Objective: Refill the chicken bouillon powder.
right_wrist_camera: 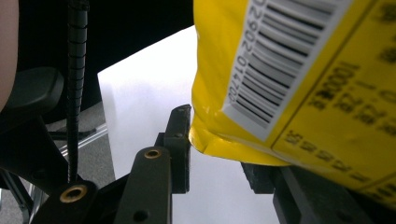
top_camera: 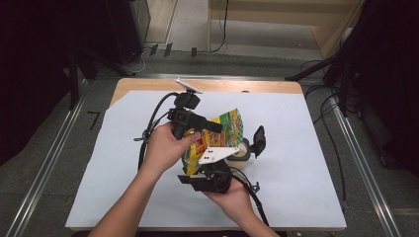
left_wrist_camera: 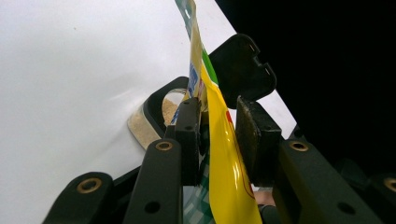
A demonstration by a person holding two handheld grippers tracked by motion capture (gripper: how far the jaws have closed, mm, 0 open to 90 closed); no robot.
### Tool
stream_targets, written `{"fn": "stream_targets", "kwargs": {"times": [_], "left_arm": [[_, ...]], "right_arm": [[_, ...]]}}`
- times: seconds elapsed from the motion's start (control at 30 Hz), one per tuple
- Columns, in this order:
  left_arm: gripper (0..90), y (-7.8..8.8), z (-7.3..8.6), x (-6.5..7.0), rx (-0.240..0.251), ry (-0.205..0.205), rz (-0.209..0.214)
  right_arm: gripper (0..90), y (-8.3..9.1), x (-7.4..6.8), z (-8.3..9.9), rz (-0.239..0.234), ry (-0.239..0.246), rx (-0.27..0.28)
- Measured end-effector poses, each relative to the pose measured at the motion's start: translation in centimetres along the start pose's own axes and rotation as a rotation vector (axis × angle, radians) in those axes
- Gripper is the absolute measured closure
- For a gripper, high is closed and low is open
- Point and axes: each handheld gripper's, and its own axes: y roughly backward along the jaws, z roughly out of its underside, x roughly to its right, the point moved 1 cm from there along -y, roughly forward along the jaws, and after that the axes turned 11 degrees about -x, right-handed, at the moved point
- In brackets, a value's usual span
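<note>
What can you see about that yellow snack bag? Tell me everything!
The snack bag is a shiny, crinkly foil pouch, mostly yellow with green and red print, and a white barcode patch on its back. It is held up off the white sheet, tilted over a small open container holding something sandy. The left gripper has the bag's thin edge between its jaws, and the right gripper has a lower corner of the bag between its own.

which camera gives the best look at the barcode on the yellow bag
The right gripper view: the barcode sits close and sharp on the yellow bag, digits beside it. The left gripper view shows the bag edge-on between the jaws, with no barcode facing it. The high view shows the bag's printed front, too small for bars.
</note>
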Motion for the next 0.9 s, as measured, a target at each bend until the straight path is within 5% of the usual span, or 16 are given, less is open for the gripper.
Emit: {"fn": "stream_targets", "kwargs": {"times": [0.9], "left_arm": [[71.2, 0.24, 0.02, -0.13, 0.012, 0.005, -0.006]], "right_arm": [[68.2, 0.1, 0.11, -0.03, 0.005, 0.004, 0.0]]}}
